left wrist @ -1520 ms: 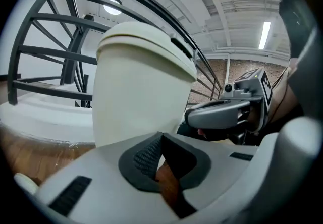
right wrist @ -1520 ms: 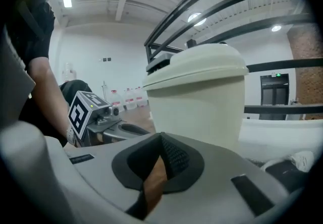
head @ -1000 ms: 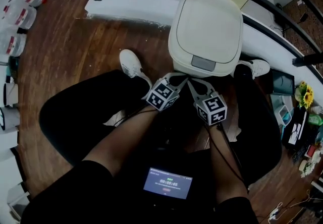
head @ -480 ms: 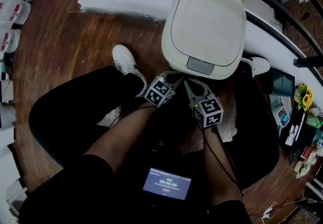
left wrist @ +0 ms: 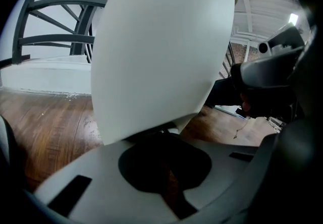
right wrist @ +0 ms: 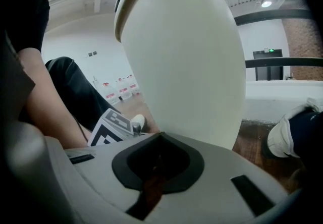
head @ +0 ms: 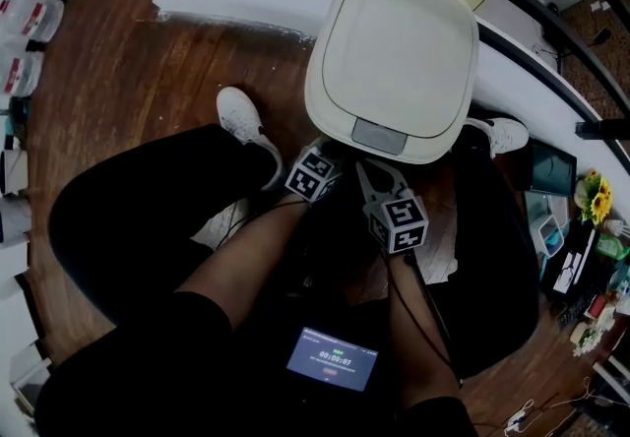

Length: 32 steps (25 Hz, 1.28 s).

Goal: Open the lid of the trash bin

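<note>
At lower centre of the left gripper view, left gripper (left wrist: 166, 131): grey jaws drawn together, tips meeting, nothing between them; tips sit right at the lower front of the trash bin (left wrist: 159, 51), contact not resolvable. Right gripper (right wrist: 159, 136): jaws likewise together on nothing, tips just short of the bin's cream wall, which fills the middle of that frame. Head view: the two marker cubes lie side by side below the bin, left cube (head: 315, 174) close under the lid's front edge, right cube (head: 397, 219) a little lower and to its right; both sets of jaws run up under that edge. Lid (head: 394, 36) is down and closed, cream, rounded square, with a grey rectangular push panel (head: 379, 137) at its near edge. Bin stands upper centre of frame, between the person's white shoes (head: 239, 116). Surface: dark brown wood plank floor (head: 118, 91), scuffed pale where it meets a white curved plinth (head: 246, 2) along the top of frame; dark metal railing (left wrist: 50, 16) rises above the plinth. Small lit screen (head: 333, 358) at lower centre. Clear containers with red labels (head: 34, 17) at upper left edge; sunflowers (head: 596, 194) at right edge amid clutter too small to identify.
</note>
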Motion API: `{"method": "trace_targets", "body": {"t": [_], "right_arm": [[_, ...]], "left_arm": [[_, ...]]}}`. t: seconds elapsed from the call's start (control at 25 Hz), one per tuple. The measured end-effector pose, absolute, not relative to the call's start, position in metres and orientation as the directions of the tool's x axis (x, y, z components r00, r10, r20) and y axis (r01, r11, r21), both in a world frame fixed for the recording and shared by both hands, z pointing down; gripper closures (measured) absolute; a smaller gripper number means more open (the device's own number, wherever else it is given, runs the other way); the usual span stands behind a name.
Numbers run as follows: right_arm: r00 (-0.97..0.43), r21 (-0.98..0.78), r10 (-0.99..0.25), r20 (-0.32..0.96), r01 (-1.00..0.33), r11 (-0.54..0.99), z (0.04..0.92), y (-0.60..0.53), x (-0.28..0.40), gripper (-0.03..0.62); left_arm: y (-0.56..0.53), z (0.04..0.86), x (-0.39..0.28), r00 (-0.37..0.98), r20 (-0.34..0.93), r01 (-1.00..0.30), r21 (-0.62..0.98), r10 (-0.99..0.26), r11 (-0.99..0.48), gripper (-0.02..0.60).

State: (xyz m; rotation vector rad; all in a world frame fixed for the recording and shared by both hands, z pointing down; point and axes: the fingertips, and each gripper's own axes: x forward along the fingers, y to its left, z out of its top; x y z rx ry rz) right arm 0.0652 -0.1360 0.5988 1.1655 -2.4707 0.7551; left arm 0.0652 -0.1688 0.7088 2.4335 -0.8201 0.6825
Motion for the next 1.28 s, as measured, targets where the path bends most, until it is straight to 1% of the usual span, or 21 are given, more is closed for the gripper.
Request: {"method": "trace_targets", "body": {"t": [0.12,0.24,0.36,0.52,0.72,0.92,1.28], "right_arm": [[-0.623,-0.337,-0.621,0.475,-0.781,0.525,0.599,-0.139,0.070,0.577],[-0.619,-0.333,-0.604,0.502,-0.783,0.526,0.602,-0.143,0.072,0.577],[-0.627,-0.328,-0.583,0.517,-0.774,0.541,0.601,-0.147,0.070,0.577],[-0.635,-0.353,-0.586,0.504,-0.770,0.531,0.600,-0.151,0.077,0.577],[-0.662,-0.323,-0.555,0.503,-0.740,0.590,0.591,-0.153,0.076,0.577],[-0.688,-0.316,-0.535,0.490,-0.712,0.627,0.582,-0.150,0.069,0.577],[-0.682,-0.316,-0.542,0.491,-0.720,0.618,0.589,-0.149,0.074,0.577]], "left_arm": [[-0.175,0.715,0.073,0.681,0.599,-0.665,0.266,-0.420,-0.698,0.545],[-0.180,0.722,0.081,0.664,0.618,-0.678,0.260,-0.420,-0.688,0.545],[-0.185,0.726,0.085,0.656,0.628,-0.695,0.286,-0.418,-0.660,0.546],[-0.185,0.732,0.086,0.646,0.645,-0.706,0.303,-0.408,-0.640,0.546],[-0.185,0.734,0.084,0.634,0.669,-0.708,0.302,-0.387,-0.638,0.546],[-0.185,0.737,0.082,0.603,0.696,-0.713,0.249,-0.391,-0.656,0.548],[-0.183,0.739,0.082,0.595,0.713,-0.741,0.308,-0.371,-0.596,0.548]]}}
